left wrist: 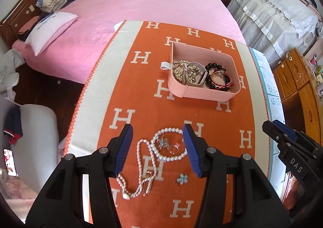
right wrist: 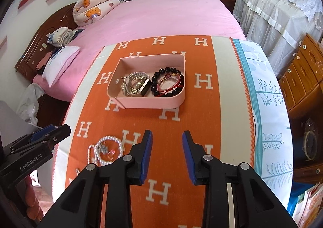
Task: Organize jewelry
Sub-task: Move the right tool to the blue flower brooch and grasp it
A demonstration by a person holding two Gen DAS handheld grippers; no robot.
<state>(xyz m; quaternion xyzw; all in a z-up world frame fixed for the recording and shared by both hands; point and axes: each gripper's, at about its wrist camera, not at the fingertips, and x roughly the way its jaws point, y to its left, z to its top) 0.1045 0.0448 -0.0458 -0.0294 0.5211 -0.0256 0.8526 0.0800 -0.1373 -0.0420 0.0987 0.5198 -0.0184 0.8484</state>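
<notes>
Pearl necklace (left wrist: 170, 145) on orange cloth (left wrist: 141, 107) — pink bed (left wrist: 151, 2) beyond.

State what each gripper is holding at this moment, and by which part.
Nothing is held. The left gripper is open above the pearl bracelet on the orange cloth; the right gripper is open over bare cloth.

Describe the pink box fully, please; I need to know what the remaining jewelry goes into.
The pink box is a shallow, open-topped rectangular tray with rounded corners, seemingly smooth plastic or card, with no lid visible. It sits flat on the orange H-patterned cloth, beyond both tongs and untouched by them. Inside lie a black bead bracelet, red cord bangles and tangled gold-and-silver chains.
</notes>
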